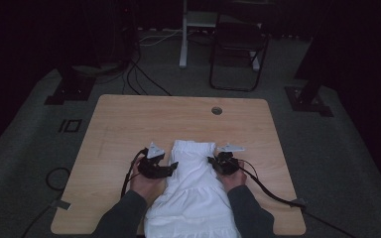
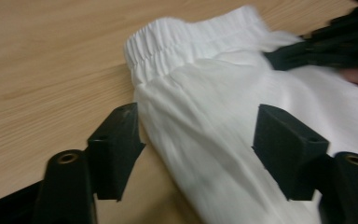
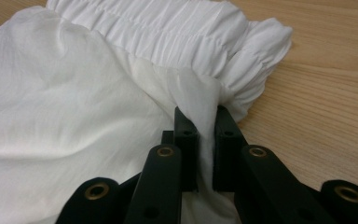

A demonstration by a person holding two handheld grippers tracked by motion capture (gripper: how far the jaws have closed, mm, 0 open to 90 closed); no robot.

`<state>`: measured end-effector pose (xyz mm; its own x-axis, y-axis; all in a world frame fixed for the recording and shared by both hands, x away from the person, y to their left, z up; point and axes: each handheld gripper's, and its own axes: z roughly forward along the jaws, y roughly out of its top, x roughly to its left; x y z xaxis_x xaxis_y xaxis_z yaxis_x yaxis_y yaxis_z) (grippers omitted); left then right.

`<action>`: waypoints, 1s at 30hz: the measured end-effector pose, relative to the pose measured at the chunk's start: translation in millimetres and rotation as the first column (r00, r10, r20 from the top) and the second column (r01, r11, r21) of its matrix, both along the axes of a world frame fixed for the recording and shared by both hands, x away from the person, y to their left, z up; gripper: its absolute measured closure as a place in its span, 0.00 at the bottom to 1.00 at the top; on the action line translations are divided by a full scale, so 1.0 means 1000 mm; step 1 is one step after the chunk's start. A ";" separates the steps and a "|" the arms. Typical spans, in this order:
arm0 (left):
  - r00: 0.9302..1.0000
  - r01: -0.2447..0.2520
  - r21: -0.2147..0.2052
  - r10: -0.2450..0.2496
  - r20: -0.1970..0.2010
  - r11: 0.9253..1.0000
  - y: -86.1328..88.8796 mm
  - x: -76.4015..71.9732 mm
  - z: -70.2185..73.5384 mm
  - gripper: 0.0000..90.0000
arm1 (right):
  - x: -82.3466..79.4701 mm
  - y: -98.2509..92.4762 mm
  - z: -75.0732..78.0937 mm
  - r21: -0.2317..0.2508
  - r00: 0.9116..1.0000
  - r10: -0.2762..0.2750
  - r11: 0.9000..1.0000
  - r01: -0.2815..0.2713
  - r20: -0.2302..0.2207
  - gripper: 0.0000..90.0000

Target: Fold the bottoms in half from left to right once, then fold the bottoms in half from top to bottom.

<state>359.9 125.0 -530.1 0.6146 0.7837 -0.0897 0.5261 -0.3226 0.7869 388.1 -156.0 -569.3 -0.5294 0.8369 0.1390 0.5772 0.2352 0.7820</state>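
So there's a white skirt (image 1: 193, 191) lying flat on the wooden table (image 1: 129, 124), gathered waistband (image 1: 194, 147) at the far end and the hem running off the near edge between the person's forearms. The right gripper (image 3: 206, 122) is clamped on a fold of the cloth just below the waistband, on the skirt's right edge; in its own view you can see the fabric squeezed tight between the two black pads, and the pinched bit pulls up off the table a little. The left gripper (image 2: 198, 135) is a different story: its jaws stand wide apart with the skirt's left edge lying loose between them, and neither pad presses on the cloth. One pad sits over bare wood, the other over the fabric. From above, both hands sit just beside the skirt, one on each side, roughly level with each other
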 end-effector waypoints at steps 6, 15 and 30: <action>0.996 -0.008 -0.012 0.007 -0.089 1.000 -0.017 0.020 -0.024 0.28 | 0.000 0.000 0.000 -0.001 1.000 0.002 1.000 -0.002 0.000 0.92; 0.996 -0.048 0.024 0.050 -0.077 0.999 -0.017 0.020 -0.031 0.18 | 0.000 0.000 0.000 -0.003 1.000 0.003 1.000 -0.003 0.002 0.92; 0.997 -0.070 0.118 0.073 -0.018 0.991 -0.033 0.026 -0.034 0.13 | 0.000 0.000 0.000 -0.004 1.000 0.003 1.000 -0.003 0.002 0.92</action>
